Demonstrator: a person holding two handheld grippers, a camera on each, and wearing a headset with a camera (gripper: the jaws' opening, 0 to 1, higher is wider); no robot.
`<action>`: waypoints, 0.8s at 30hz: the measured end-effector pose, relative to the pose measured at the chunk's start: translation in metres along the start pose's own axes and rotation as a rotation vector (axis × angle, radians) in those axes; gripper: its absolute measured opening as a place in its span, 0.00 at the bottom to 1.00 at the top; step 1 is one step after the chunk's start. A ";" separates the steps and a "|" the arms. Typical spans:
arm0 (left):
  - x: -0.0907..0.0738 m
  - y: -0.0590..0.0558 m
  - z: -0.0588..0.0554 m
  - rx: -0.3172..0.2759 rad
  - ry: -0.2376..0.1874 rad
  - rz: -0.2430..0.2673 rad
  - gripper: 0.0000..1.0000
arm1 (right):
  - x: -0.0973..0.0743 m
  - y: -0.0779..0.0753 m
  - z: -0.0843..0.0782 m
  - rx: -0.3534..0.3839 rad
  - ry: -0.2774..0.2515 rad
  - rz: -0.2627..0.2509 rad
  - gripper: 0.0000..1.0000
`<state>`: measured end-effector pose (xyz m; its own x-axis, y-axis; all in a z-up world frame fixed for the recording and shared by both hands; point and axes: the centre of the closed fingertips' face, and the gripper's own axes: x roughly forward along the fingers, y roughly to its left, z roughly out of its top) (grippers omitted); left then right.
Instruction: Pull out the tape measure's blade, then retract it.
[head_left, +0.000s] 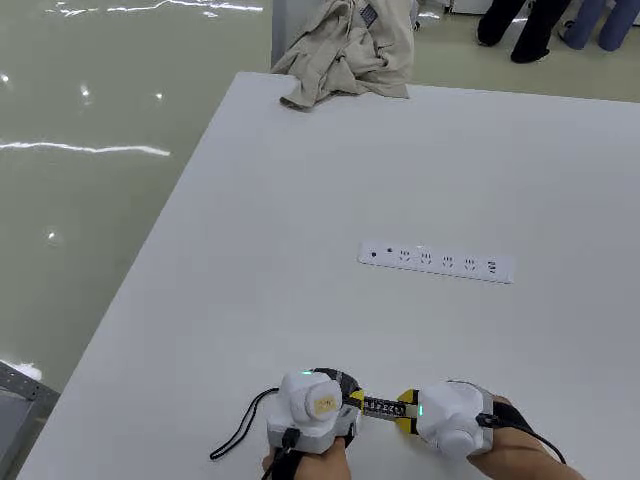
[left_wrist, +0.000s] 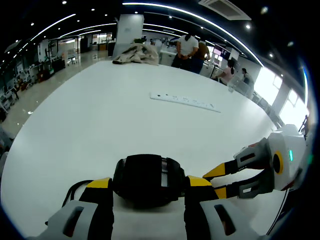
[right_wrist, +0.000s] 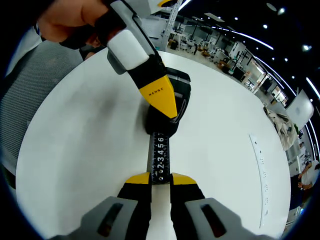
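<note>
Clamping black tape measure by its case, left hand-held gripper sits close to near edge of white desk. Short length of blade out to right, tip pinched in right hand-held gripper. Farther off lies power strip, open surface between. At far edge, cloth heap.

The blade reads 2–6; KENSE on a fingertip of left tongs.
</note>
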<state>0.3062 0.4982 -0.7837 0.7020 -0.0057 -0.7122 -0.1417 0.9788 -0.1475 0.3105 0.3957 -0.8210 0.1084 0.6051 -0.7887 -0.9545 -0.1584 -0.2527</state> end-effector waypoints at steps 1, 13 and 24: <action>0.000 0.000 0.000 0.000 0.000 0.000 0.53 | 0.000 0.000 0.001 0.001 -0.001 0.001 0.13; 0.001 0.000 0.000 0.002 0.006 -0.003 0.53 | 0.008 0.000 0.010 0.027 -0.027 0.026 0.13; 0.000 0.000 0.000 0.003 0.008 -0.003 0.53 | 0.011 0.001 0.015 0.040 -0.033 0.040 0.13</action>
<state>0.3062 0.4983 -0.7837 0.6968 -0.0099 -0.7172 -0.1379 0.9794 -0.1475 0.3071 0.4138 -0.8220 0.0609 0.6247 -0.7785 -0.9683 -0.1524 -0.1981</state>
